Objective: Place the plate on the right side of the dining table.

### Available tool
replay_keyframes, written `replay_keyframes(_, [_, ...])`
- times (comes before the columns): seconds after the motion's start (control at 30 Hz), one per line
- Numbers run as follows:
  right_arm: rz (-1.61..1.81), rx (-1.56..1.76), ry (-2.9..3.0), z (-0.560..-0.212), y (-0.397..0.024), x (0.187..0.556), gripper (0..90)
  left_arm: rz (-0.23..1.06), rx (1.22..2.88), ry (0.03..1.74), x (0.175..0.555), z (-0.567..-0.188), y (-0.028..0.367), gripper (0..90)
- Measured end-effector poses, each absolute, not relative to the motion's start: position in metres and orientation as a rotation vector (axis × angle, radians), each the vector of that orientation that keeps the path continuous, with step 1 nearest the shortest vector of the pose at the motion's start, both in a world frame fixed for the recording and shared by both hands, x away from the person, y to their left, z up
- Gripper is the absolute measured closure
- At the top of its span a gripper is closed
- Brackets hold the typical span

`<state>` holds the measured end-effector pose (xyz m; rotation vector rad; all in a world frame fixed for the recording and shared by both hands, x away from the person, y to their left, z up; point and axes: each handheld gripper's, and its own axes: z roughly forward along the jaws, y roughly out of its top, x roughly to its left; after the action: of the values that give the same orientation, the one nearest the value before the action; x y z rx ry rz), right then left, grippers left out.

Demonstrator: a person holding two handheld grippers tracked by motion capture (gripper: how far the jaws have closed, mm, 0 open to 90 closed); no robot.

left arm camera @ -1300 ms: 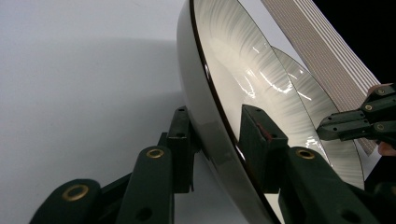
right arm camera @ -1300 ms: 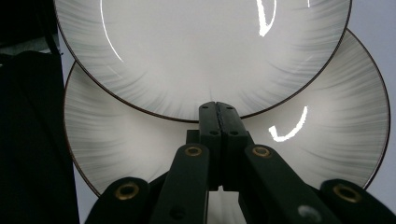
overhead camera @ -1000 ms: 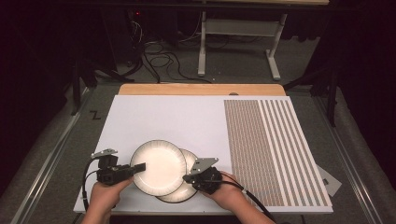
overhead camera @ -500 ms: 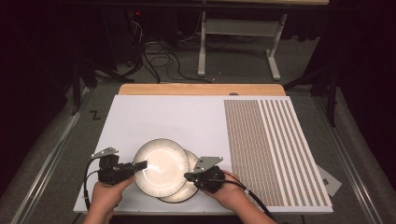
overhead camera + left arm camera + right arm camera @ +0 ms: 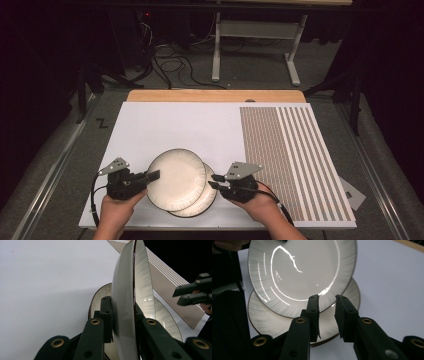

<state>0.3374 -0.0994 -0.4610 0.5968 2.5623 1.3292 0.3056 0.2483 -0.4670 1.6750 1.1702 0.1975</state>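
Note:
Two cream ribbed plates with dark rims overlap near the table's front edge. The upper plate is lifted, and my left gripper is shut on its left rim; it shows edge-on in the left gripper view. The lower plate lies flat on the white board. My right gripper sits just off the plates' right side. Its jaws have just been opening and grip nothing.
The white board covers most of the table. A brown striped mat takes up its right part. A wooden strip runs along the far edge. Cables and a stand's legs lie on the floor beyond.
The right gripper has let go of the plates' right edge, opened, and drawn back a little to the right. The left gripper still holds the upper plate in place.

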Motion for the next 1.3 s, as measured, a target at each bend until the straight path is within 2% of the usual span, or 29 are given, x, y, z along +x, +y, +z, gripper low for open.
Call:
replay_keyframes(0.33, [1.451,0.746,2.360,-0.442,-0.150,0.345,59.3,0.291,1.704,1.088,0.299,-0.461,0.240,80.0])
replay_keyframes(0.77, [1.535,0.877,2.227,-0.434,-0.206,0.349,36.6,0.326,1.726,1.047,0.297,-0.458,0.238,79.9])
replay_keyframes(0.93, [1.547,0.884,2.202,-0.432,-0.224,0.345,30.9,0.338,1.735,1.036,0.296,-0.457,0.237,79.9])
replay_keyframes(1.3, [1.533,0.921,2.144,-0.434,-0.248,0.337,12.0,0.341,1.739,1.024,0.296,-0.457,0.236,79.9])
